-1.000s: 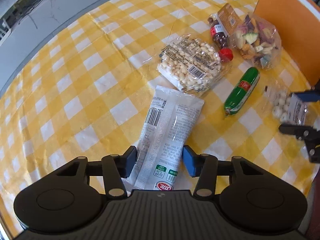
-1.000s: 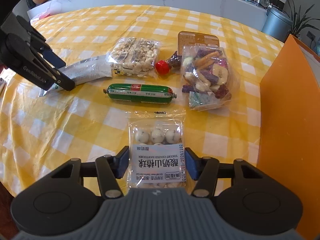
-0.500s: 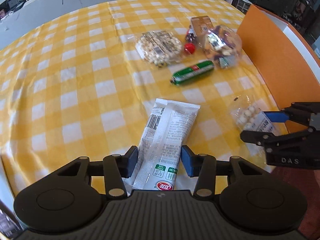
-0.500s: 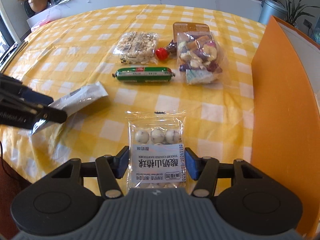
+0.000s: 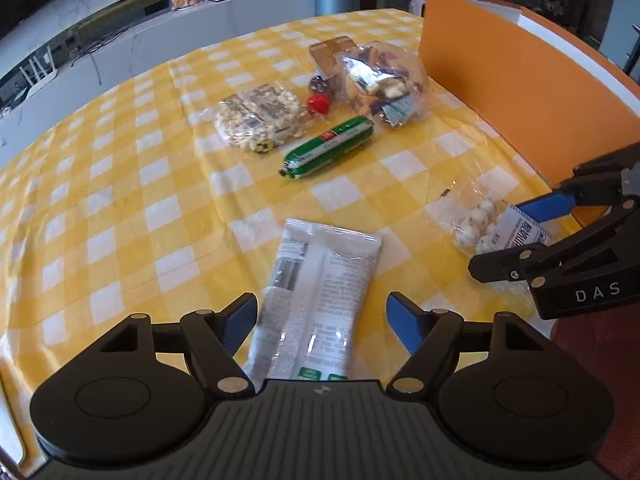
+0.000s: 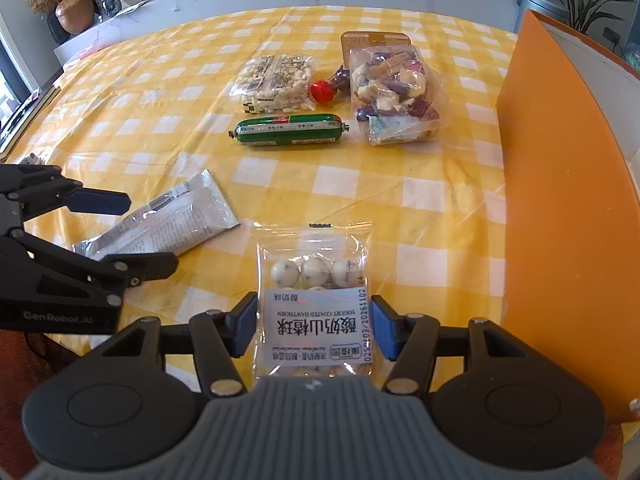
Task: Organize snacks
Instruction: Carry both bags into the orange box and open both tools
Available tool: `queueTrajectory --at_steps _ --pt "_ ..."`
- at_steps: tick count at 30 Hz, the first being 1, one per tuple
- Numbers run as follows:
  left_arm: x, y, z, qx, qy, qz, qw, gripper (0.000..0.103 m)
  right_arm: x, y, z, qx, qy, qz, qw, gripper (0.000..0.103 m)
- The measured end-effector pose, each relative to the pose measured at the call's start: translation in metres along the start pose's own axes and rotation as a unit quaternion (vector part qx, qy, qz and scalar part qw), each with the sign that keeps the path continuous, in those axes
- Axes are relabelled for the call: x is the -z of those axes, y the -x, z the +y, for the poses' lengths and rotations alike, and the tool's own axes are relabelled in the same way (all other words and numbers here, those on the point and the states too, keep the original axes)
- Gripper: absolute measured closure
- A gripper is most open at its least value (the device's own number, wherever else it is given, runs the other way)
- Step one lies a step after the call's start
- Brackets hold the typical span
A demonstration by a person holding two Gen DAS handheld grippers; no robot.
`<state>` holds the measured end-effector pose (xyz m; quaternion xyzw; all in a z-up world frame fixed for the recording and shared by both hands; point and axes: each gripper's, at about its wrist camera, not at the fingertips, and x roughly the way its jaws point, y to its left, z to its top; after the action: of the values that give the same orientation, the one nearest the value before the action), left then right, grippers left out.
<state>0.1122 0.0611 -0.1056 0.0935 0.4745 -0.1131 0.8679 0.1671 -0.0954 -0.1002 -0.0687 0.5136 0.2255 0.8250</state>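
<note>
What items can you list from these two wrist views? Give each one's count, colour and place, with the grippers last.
Tablecloth: one, yellow and white check, covers table.
Orange box: one, right edge.
Green sausage: one, centre.
Puffed snack bag: one, clear, pale pieces, behind sausage.
Mixed snack bag: one, clear, multicoloured, beside box.
Red-capped small item: one, between those bags.
Silver packet: one, near edge, between left gripper's fingers.
Yogurt hawthorn ball bag: one, clear, white balls, near edge.
Left gripper: one, black, blue pads, opening, clear of packet.
Right gripper: one, closed on ball bag.
</note>
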Motion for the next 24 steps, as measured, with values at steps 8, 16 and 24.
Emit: queueTrajectory --at_steps 8,16,24 --pt "0.007 -0.001 0.001 0.008 0.028 -0.013 0.9995 0.029 0.003 -0.001 0.003 0.002 0.017 -0.005 1.0 0.043" --pt "0.01 0.004 -0.004 -0.006 0.039 -0.026 0.9989 0.046 0.002 0.002 -0.003 -0.011 0.002 -0.011 1.0 0.044" --pt "0.015 0.021 -0.001 0.012 0.095 -0.05 0.9941 0.048 0.004 0.008 -0.007 -0.029 -0.026 -0.02 0.999 0.048"
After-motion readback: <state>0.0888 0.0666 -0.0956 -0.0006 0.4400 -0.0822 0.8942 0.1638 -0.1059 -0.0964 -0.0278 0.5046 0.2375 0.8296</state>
